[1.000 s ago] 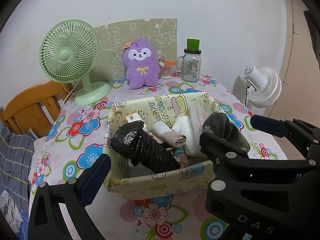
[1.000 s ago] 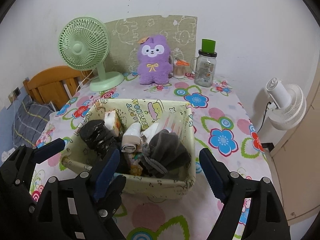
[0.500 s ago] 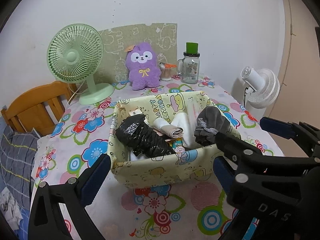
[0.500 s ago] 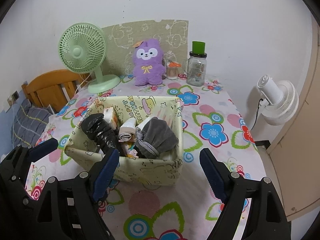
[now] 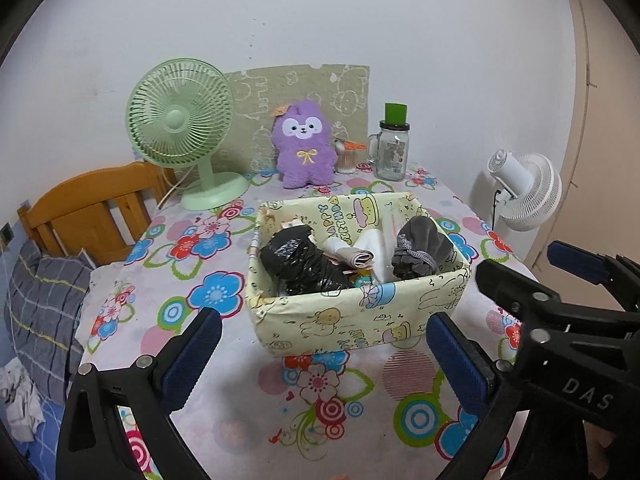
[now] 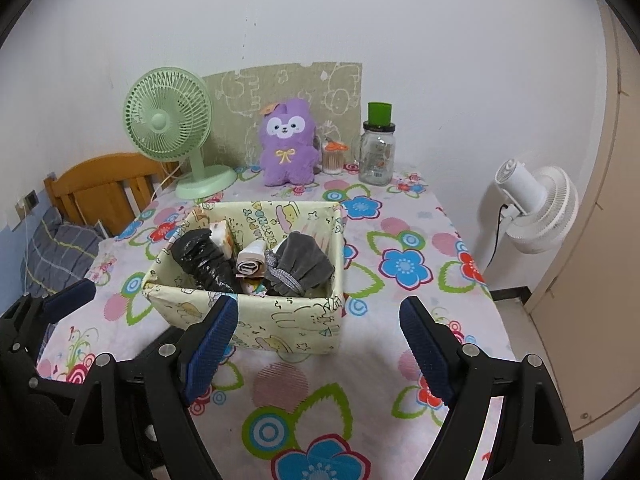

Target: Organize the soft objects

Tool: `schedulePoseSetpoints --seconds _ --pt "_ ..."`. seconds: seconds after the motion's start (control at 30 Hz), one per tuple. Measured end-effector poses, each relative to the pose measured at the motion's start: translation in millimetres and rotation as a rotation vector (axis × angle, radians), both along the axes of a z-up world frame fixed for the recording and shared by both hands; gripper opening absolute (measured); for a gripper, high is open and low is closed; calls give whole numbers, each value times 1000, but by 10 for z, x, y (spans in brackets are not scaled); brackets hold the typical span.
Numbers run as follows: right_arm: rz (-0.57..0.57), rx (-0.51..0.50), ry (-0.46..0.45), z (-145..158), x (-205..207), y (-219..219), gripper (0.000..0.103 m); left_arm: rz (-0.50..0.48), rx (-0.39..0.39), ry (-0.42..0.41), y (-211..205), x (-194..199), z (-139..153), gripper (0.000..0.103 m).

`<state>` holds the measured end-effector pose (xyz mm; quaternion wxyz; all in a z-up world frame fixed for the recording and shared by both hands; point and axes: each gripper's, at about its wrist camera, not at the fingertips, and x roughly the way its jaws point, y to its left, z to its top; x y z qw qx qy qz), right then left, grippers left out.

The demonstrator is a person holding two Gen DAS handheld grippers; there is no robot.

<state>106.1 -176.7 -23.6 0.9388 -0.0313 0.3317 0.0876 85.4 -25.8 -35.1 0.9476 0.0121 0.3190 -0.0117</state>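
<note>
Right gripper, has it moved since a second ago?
Yes. The right gripper has pulled back from the box, which now lies mostly beyond its tips.

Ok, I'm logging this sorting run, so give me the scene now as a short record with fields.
surface: table with flowered cloth
container: yellow cartoon-print box
in box: black plastic bag; rolled white cloth; grey pouch
behind box: green fan; purple plush toy; glass jar with green lid
left gripper: jaws open, holding nothing
right gripper: jaws open, holding nothing
</note>
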Motion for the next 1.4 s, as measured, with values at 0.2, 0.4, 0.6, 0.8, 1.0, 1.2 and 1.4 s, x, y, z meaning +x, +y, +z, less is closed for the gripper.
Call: schedulePoseSetpoints --seconds 0.2,0.4,0.6,0.8,1.0,1.2,1.4 --pt "-8 5 -38 73 -185 -61 91 28 -4 -35 69 -172 61 103" --pt "-18 11 -75 147 -332 -133 91 44 -15 -59 104 -312 118 103" --pt "-26 25 -108 249 -512 -201 94 61 -9 -93 147 -451 211 103" --pt "-38 22 -140 309 -618 -228 96 73 -31 -122 203 -571 281 103" --pt "-37 29 -149 311 -671 -229 96 72 -56 -134 207 -635 307 103" --pt "-50 54 -168 362 -749 -247 96 73 -67 -142 206 -672 329 103" --pt "-50 60 -179 400 -792 -251 97 73 -68 -153 194 -698 356 103"
